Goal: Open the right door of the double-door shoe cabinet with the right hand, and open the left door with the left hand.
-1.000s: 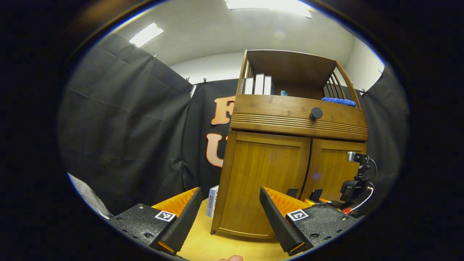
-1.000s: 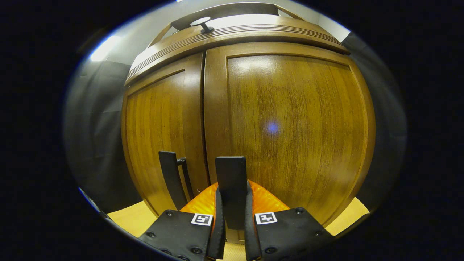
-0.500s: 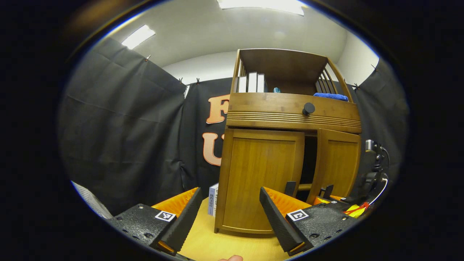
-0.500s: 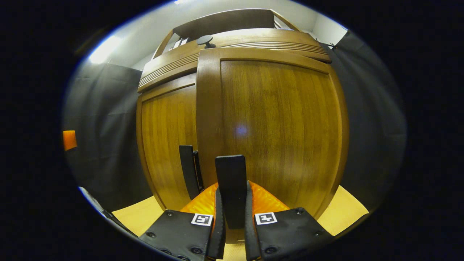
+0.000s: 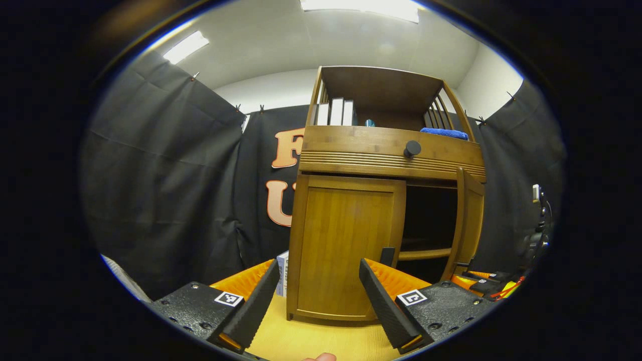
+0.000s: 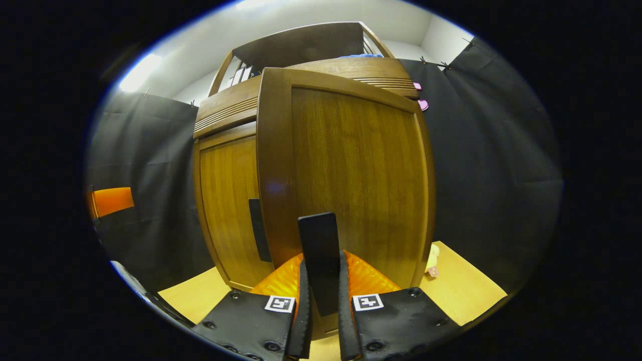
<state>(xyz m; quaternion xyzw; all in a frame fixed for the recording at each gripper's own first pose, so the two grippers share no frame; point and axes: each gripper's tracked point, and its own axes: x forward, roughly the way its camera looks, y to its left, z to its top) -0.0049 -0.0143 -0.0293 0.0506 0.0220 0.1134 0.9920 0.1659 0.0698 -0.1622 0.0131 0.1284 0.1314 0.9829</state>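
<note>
A wooden shoe cabinet (image 5: 351,150) stands ahead in the left gripper view. Its left door (image 5: 346,240) is closed, with a dark handle (image 5: 387,255) at its inner edge. The right door (image 5: 469,220) stands swung out, baring a dark inside with a shelf (image 5: 419,254). My left gripper (image 5: 318,306) is open, short of the left door and touching nothing. The right gripper (image 5: 481,283) shows low by the open door. In the right gripper view, my right gripper (image 6: 322,281) is shut on the right door's handle (image 6: 318,235), with the right door (image 6: 351,170) close in front. The left door (image 6: 228,200) is behind it.
Above the doors is a drawer with a round knob (image 5: 413,148). The open top shelf holds books (image 5: 336,113) and a blue cloth (image 5: 444,133). A small box (image 5: 282,273) stands left of the cabinet on the wooden floor (image 5: 311,341). A small object (image 6: 431,260) lies behind the right door.
The right door has swung from closed to wide open, pulled by the right gripper on its handle. The left gripper stays open and has barely shifted.
</note>
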